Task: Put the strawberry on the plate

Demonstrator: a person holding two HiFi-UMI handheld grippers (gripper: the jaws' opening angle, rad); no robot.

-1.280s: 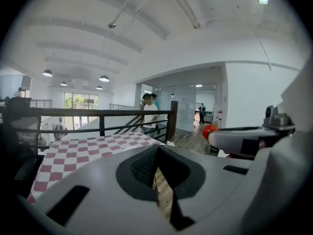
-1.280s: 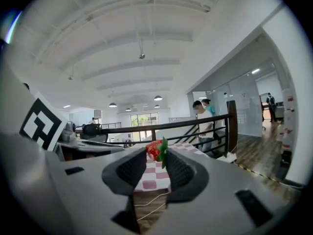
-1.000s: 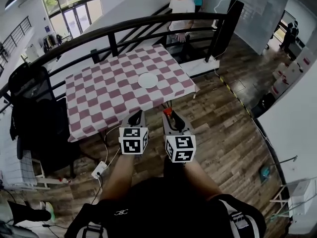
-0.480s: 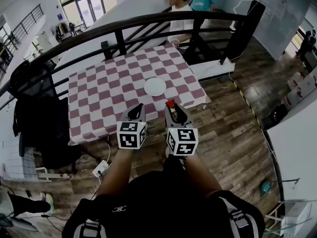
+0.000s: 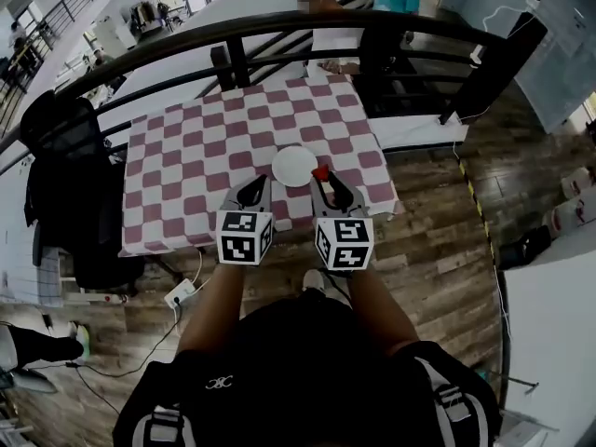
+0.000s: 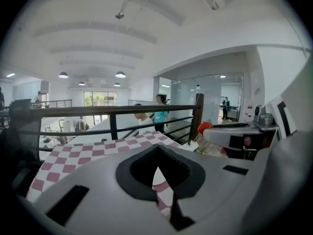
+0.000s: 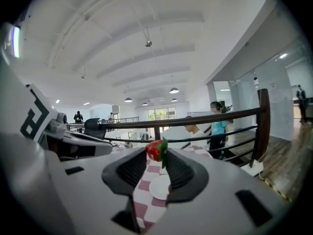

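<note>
A small red strawberry [image 5: 320,171] with a green cap sits pinched at the tips of my right gripper [image 5: 323,178], which is shut on it. In the right gripper view the strawberry [image 7: 154,150] shows between the dark pads of that gripper [image 7: 157,153], above the white plate [image 7: 159,187]. The round plate [image 5: 294,166] lies empty on the pink-and-white checkered table [image 5: 186,175], near its front edge, just left of the fruit. My left gripper [image 5: 252,192] hovers over the table's front edge, left of the plate. Its jaws [image 6: 157,151] meet at the tips with nothing held.
A black curved railing [image 5: 233,31] runs behind the table, with two people [image 5: 326,26] standing beyond it. A dark chair draped with clothing [image 5: 56,156] stands at the table's left. A white power strip and cables [image 5: 179,294] lie on the wooden floor.
Both grippers have come forward from over the floor to the table's front edge. The strawberry now hangs next to the plate, still held in the right gripper.
</note>
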